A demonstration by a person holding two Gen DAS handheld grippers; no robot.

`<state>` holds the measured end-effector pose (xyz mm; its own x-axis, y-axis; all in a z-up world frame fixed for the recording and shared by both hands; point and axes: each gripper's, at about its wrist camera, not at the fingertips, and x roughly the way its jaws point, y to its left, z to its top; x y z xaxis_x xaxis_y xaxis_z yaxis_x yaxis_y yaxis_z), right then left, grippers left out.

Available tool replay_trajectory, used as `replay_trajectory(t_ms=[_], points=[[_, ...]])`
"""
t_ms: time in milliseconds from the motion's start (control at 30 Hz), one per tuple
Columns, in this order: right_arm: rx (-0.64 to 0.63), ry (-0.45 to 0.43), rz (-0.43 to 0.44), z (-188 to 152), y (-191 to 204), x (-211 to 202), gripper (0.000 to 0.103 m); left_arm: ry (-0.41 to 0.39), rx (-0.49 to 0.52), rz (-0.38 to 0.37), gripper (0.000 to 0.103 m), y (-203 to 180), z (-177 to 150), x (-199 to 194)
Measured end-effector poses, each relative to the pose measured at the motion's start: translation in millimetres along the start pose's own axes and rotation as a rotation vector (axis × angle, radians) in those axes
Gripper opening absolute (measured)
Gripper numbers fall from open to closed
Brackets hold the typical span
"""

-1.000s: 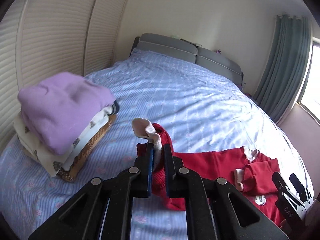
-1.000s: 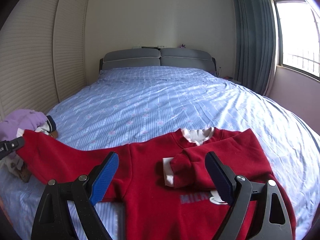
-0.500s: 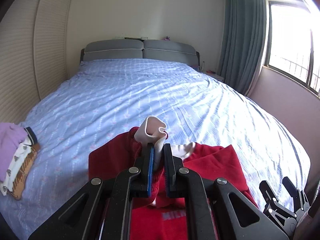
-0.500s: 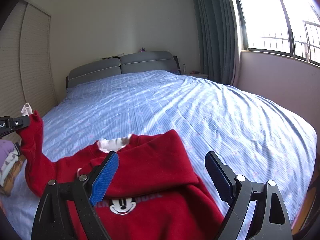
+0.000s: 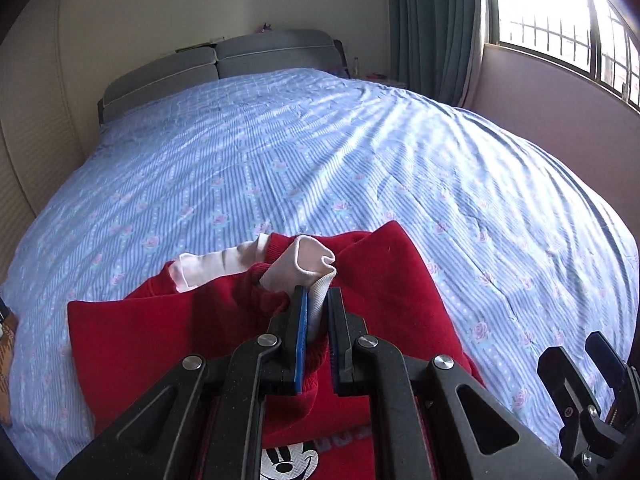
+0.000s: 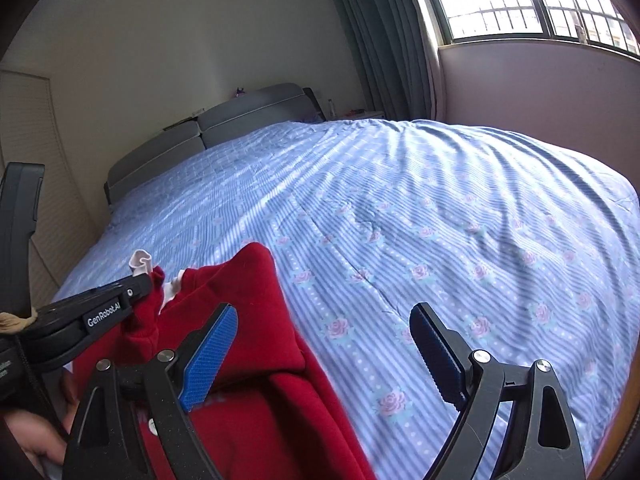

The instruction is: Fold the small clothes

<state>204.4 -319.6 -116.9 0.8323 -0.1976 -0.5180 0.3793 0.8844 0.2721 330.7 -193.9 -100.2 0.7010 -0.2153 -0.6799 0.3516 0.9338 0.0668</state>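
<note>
Left wrist view: the left gripper [image 5: 317, 304] has its fingers [image 5: 299, 320] nearly closed, pinching the white cuff [image 5: 308, 268] of a sleeve on the red sweatshirt [image 5: 400, 280]. The cuff bunches up just beyond the fingertips, and the sleeve is raised over the garment's body, which lies below and to both sides of the fingers on the bed [image 5: 320, 160]. The white collar [image 5: 216, 264] shows ahead and to the left of the fingertips. By my reading, the step in hand is carrying this sleeve across the chest. The next move calls for lowering the cuff flat onto the body, then letting go without dragging it. Beneath the fingers a Mickey Mouse print [image 5: 288, 464] is partly visible, with grey lettering to its right too cut off to read. The right gripper [image 5: 580, 364] appears at the far lower right.

Right wrist view: the right gripper [image 6: 324, 344] stands wide apart and holds nothing. The sweatshirt's edge passes behind its left finger, while bare bed lies between and beyond the fingers. It seems ready to steady or smooth the cloth. Well to the left, the side of the left gripper reads "GenRobot.AI" [image 6: 105, 314].
</note>
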Motion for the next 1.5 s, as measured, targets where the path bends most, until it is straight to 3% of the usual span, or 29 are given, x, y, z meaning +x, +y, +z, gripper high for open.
replay_trajectory(t_ms=[100,233,300,367,567,800,967,1100,1200,1300,1500], points=[[0.015,0.027,0.011,-4.5,-3.7,7.9,0.089,0.037,-0.003,-0.001,0.011,-3.6,-10.7,15.4],[0.009,0.049,0.015,-9.6,-3.5,16.7,0.089,0.031,0.027,-0.001,0.013,-9.9,-18.5,17.9],[0.010,0.057,0.015,-11.2,-4.4,19.6,0.089,0.033,0.048,0.004,0.018,-15.5,-18.6,15.4],[0.011,0.057,0.009,-11.6,-6.6,20.9,0.089,0.041,0.062,0.009,0.038,-18.4,-18.2,9.8],[0.019,0.049,-0.009,-8.6,-12.4,19.5,0.089,0.005,0.051,0.026,0.063,-0.4,-22.4,-27.8],[-0.073,0.042,-0.002,-9.8,11.5,12.3,0.089,0.006,-0.018,0.102,0.064,65.8,-53.8,-53.0],[-0.183,0.012,0.096,-4.4,45.5,7.3,0.087,0.036,-0.156,0.125,0.064,122.5,-81.3,-47.1],[-0.263,0.079,0.201,5.6,76.6,29.8,0.058,0.028,-0.206,0.142,0.063,144.3,-89.7,-39.3],[-0.287,0.165,0.237,10.6,93.3,56.9,0.056,0.029,-0.228,0.146,0.063,152.7,-92.0,-31.3],[-0.325,0.216,0.211,9.1,104.3,78.1,0.053,0.034,-0.248,0.139,0.063,159.3,-94.9,-25.2],[-0.250,0.276,0.201,4.6,96.7,102.0,0.045,0.034,-0.262,0.121,0.064,165.2,-101.0,-21.0]])
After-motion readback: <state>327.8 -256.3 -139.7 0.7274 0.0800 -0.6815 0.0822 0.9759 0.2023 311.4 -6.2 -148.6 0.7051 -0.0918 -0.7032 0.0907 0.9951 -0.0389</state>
